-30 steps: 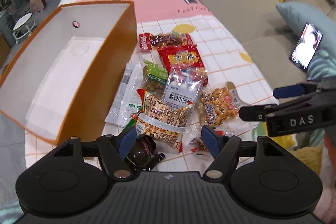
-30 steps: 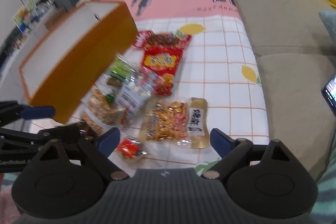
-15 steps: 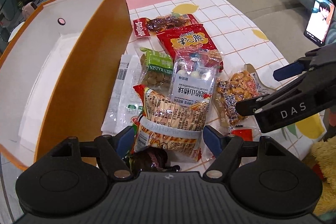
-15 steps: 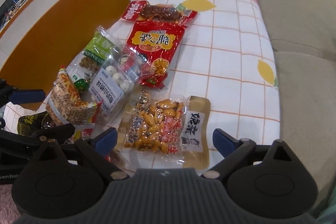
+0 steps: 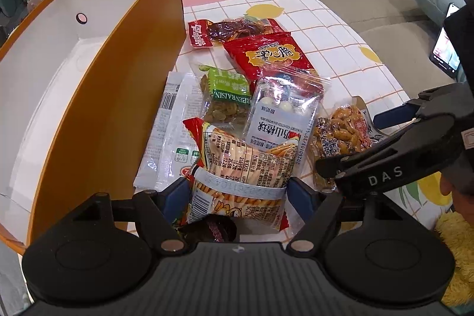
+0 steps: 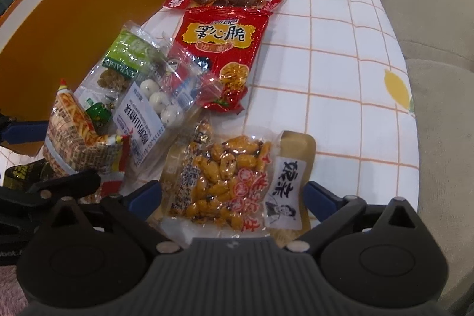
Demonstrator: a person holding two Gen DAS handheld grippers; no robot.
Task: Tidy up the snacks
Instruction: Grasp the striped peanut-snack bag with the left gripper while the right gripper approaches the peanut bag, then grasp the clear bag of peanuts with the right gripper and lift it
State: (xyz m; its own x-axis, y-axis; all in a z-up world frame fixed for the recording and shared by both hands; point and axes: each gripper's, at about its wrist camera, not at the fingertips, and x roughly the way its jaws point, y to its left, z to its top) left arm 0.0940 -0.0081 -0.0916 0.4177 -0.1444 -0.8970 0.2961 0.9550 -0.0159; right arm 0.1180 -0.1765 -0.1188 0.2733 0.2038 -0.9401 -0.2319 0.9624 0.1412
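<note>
Snacks (image 5: 266, 96) lie beside orange box (image 5: 124, 96), hand-held grippers spread over them.

The orange box (image 5: 97, 96) walls off the left of the snack pile (image 5: 260, 108), its open white inside unfilled. Right of the pile, bare desk (image 6: 340, 85) runs to the sofa (image 6: 438, 49). The right gripper (image 5: 394, 165) crowds the pile's near-right corner.

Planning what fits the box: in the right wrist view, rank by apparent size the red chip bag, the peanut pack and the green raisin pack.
1. Peanut pack and red chip bag look about alike; the peanuts lie nearer the camera, so unsure.
2. Green raisin pack, partly covered.
</note>
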